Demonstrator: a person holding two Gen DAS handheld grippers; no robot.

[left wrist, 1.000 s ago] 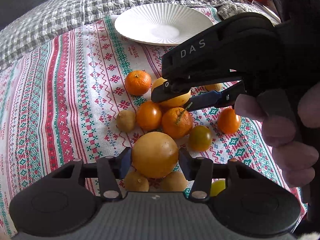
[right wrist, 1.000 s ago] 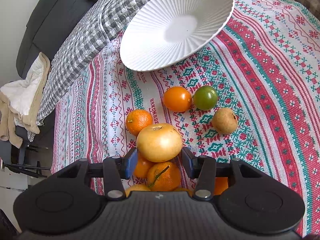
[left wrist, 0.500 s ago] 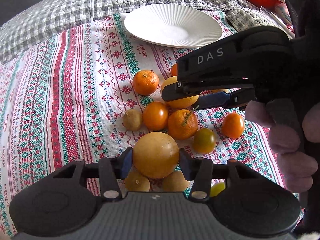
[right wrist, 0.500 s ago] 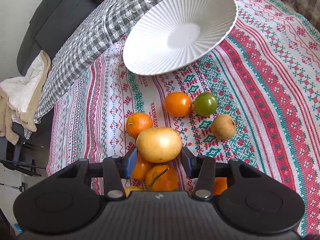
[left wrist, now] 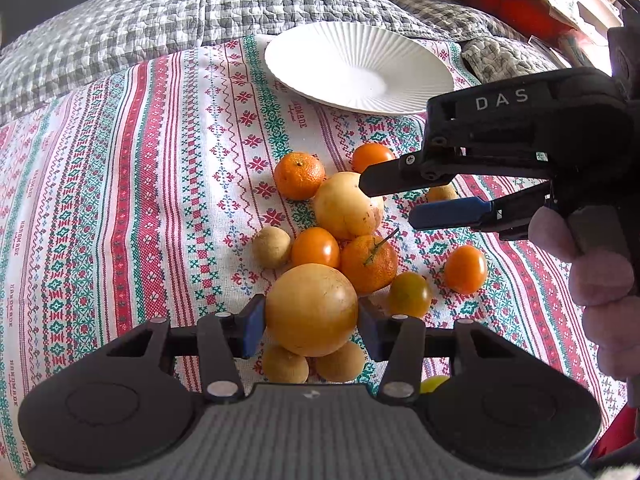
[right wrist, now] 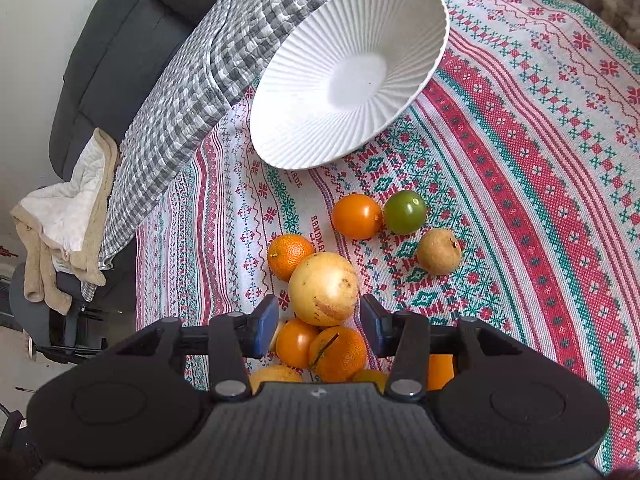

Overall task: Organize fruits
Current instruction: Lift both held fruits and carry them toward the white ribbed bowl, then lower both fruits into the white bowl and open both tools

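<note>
Left tool: your pads clamp the big yellow fruit, near side of pile | Right tool: jaws now slack, second yellow fruit released short of plate | Re-grip required.

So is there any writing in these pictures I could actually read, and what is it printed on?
"DAS": white capitals on the side of the black right gripper, seen from the left camera.
"HANDMADE": small woven capitals repeated along the stripes of the tablecloth, clearest at the left edge of the left view; partly hidden by fruit in the right view.
The plate and the fruit carry no writing.
Nothing else is legible.
</note>
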